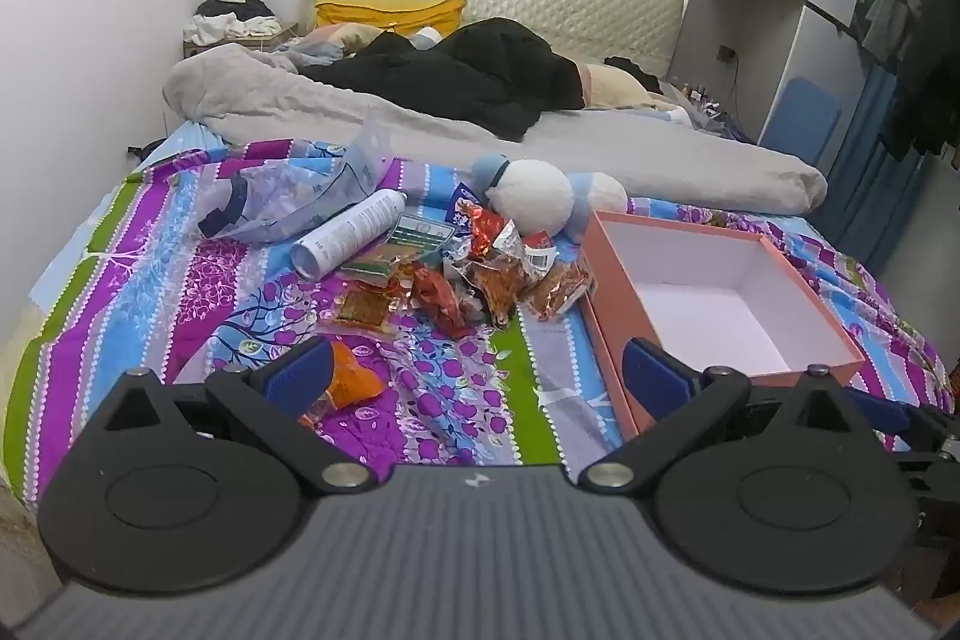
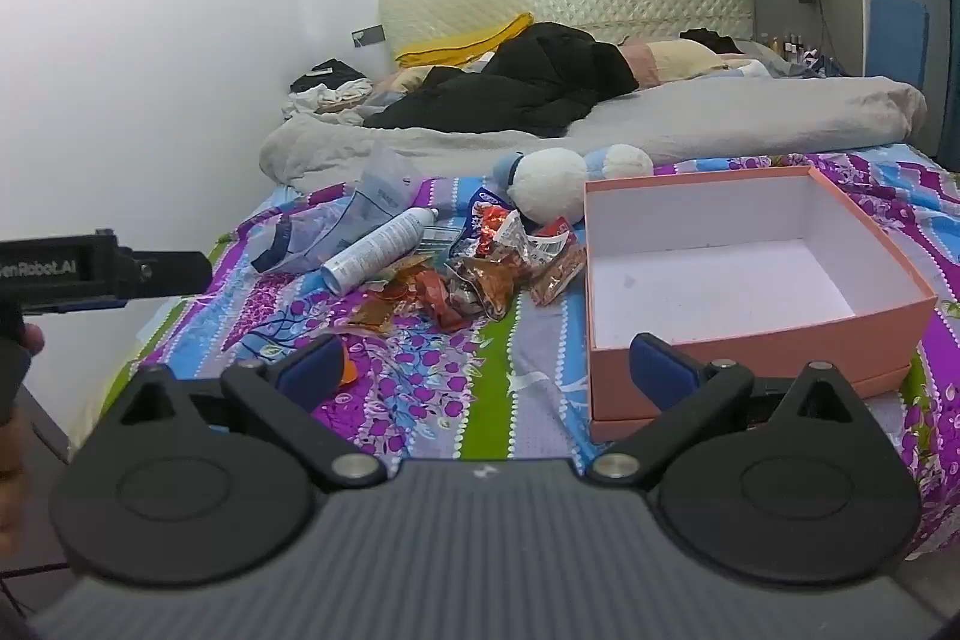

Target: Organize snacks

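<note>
Both grippers, left gripper [image 1: 477, 370] and right gripper [image 2: 486, 367], hover with jaws spread wide, nothing between them. Crinkly foil snack packets [image 1: 480, 274] lie heaped on the patterned quilt [image 1: 444, 400], just beside the square, white-lined pink cardboard box [image 1: 798, 292].

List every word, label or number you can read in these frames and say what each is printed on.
"enRobot.AI", first letter cut off: on the black body of the left gripper, seen in the right wrist view.
White spray can: print too small to read.
Snack packets: print and barcode label blurred, unreadable.
Clear plastic bag: dark print unreadable.
</note>
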Available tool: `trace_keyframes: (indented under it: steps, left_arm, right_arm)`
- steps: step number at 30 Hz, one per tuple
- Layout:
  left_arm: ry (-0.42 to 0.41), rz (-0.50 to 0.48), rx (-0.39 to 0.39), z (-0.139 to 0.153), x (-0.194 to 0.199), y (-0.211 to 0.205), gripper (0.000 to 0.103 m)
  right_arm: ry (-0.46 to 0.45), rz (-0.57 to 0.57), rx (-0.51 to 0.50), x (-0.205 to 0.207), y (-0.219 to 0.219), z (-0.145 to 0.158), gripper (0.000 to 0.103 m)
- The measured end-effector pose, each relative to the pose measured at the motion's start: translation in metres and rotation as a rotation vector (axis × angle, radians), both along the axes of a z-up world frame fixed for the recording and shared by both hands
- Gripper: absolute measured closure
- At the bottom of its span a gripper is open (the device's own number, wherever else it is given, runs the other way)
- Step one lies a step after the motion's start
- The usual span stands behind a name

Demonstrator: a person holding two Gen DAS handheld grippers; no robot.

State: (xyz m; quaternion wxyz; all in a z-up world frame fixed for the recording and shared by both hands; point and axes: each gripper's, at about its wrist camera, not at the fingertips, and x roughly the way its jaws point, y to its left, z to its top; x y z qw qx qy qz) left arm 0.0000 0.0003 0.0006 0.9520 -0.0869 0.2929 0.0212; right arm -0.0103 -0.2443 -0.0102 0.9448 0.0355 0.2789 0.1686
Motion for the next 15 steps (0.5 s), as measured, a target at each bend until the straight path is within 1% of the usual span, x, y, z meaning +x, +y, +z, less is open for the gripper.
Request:
trace_keyframes:
  steps: [7,10,15]
  left_arm:
    - [0.003,-0.003,-0.003,-0.0038,-0.0001,-0.0009,0.0]
    - [0.02,-0.008,-0.011,-0.0048,0.0023,0.0008,0.0]
    - [0.022,-0.018,-0.002,-0.0051,0.0068,0.0008,0.0]
  right_arm:
    - [0.002,-0.003,0.008,-0.0007,-0.0005,-0.0028,0.0]
    - [-0.001,-0.001,0.001,-0.0006,-0.0048,-0.0028,0.0]
    - [-0.009,-0.016,-0.004,0.0008,-0.0025,-0.003,0.0]
